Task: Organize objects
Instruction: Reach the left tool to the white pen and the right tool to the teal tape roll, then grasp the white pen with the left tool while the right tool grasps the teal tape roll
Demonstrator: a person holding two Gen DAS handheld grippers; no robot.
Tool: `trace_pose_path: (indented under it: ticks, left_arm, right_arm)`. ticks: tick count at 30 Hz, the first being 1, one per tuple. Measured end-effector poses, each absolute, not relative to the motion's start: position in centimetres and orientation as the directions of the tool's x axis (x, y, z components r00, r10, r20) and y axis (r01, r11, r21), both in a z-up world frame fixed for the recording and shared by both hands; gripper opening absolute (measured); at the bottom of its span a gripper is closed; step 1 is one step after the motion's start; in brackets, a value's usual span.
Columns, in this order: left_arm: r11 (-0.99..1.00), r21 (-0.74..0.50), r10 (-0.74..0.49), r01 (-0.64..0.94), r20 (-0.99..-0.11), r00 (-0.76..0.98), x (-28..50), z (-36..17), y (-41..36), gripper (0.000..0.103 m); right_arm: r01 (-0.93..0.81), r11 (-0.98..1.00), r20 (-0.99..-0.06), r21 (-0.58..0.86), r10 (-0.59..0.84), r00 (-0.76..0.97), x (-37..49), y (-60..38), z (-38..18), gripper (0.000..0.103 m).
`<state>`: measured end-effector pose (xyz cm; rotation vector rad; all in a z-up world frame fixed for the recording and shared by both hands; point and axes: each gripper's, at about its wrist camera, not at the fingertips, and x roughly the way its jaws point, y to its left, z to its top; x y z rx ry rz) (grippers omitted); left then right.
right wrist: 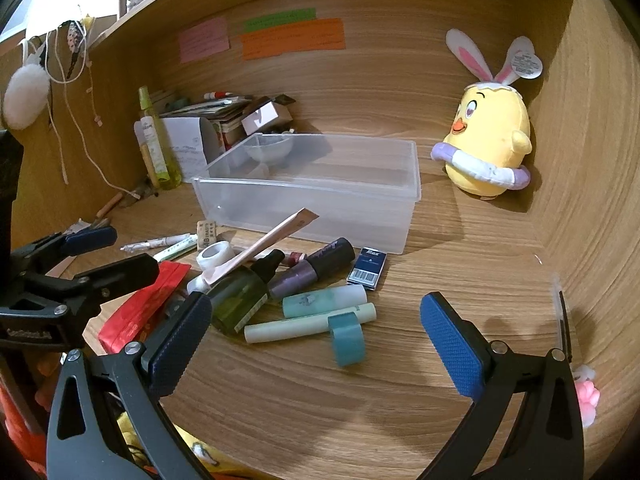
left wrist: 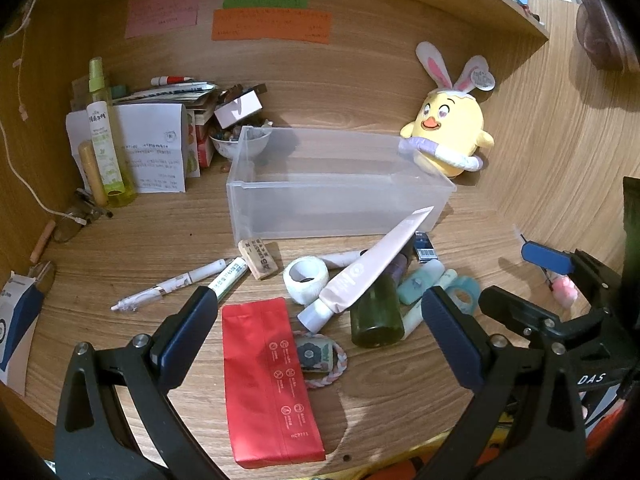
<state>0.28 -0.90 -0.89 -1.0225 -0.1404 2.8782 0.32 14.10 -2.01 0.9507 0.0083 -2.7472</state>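
A clear plastic bin (left wrist: 340, 184) (right wrist: 316, 188) stands empty on the wooden desk. In front of it lies a pile: a pink tube (left wrist: 372, 268) (right wrist: 264, 248), a green bottle (left wrist: 378, 312) (right wrist: 240, 296), a white tape roll (left wrist: 306, 280), a red packet (left wrist: 268, 376), pens (left wrist: 176, 284), an eraser (left wrist: 258, 258), pale green tubes (right wrist: 316, 312) and a blue staple box (right wrist: 367, 268). My left gripper (left wrist: 320, 328) is open above the red packet and tube. My right gripper (right wrist: 316, 332) is open just before the pale tubes and teal ring (right wrist: 348, 336).
A yellow chick plush (left wrist: 448, 136) (right wrist: 488, 144) sits at the back right. Spray bottles (left wrist: 106, 140), papers and a small bowl (left wrist: 240, 142) crowd the back left. Glasses (left wrist: 76, 216) lie at the left. Desk walls close in on both sides.
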Motion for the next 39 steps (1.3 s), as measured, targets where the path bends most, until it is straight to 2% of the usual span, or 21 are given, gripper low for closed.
trace_pose_path:
  ticks: [13,16,17,23,25,27,30,35,37,39]
  left_arm:
    - [-0.988,-0.147,0.134,-0.05,-0.637,-0.759,-0.3,-2.2,-3.2,0.103]
    - [-0.99,-0.137,0.116,-0.035,-0.64,-0.759,-0.5,-2.1,-4.4,0.09]
    - [-0.991,-0.131,0.108,-0.029,-0.646,-0.756,-0.7,-2.1,-4.9,0.086]
    - [-0.997,-0.07,0.033,0.02,-0.679,-0.733,-2.4,-2.4,-7.9,0.081]
    - [-0.998,-0.064,0.03,0.022,-0.706,-0.707,-3.6,-3.0,-9.0,0.074]
    - [-0.997,-0.076,0.035,0.032,-0.743,-0.668,-4.9,-3.8,-10.2,0.058]
    - [-0.995,-0.09,0.045,0.04,-0.78,-0.625,-6.3,-4.9,-11.7,0.049]
    - [-0.997,-0.079,0.058,0.014,-0.831,-0.553,-8.2,-6.6,-12.6,0.048]
    - [-0.999,-0.054,0.042,0.007,-0.847,-0.53,-8.8,-7.2,-12.7,0.048]
    - [-0.999,-0.041,0.04,-0.009,-0.855,-0.518,-9.3,-7.4,-12.7,0.048]
  right_arm:
    - [0.251,-0.961,-0.631,0.119,-0.269,-0.728,-0.9,14.0,-3.0,0.103]
    - [0.238,-0.965,-0.638,0.111,-0.253,-0.727,-1.3,14.3,-3.1,0.1]
    - [0.232,-0.967,-0.641,0.108,-0.246,-0.727,-1.5,14.5,-3.1,0.097]
    - [0.201,-0.973,-0.672,0.11,-0.222,-0.707,-2.3,16.0,-3.7,0.087]
    - [0.192,-0.975,-0.686,0.109,-0.213,-0.696,-2.5,16.4,-4.0,0.083]
    - [0.189,-0.976,-0.699,0.107,-0.209,-0.684,-2.7,16.6,-4.5,0.077]
    - [0.188,-0.976,-0.72,0.111,-0.209,-0.662,-2.9,16.8,-5.2,0.071]
    - [0.195,-0.974,-0.744,0.115,-0.214,-0.633,-3.3,16.4,-6.1,0.065]
    - [0.198,-0.973,-0.752,0.116,-0.216,-0.622,-3.4,16.2,-6.3,0.059]
    - [0.203,-0.972,-0.757,0.122,-0.223,-0.614,-3.6,16.0,-6.6,0.048]
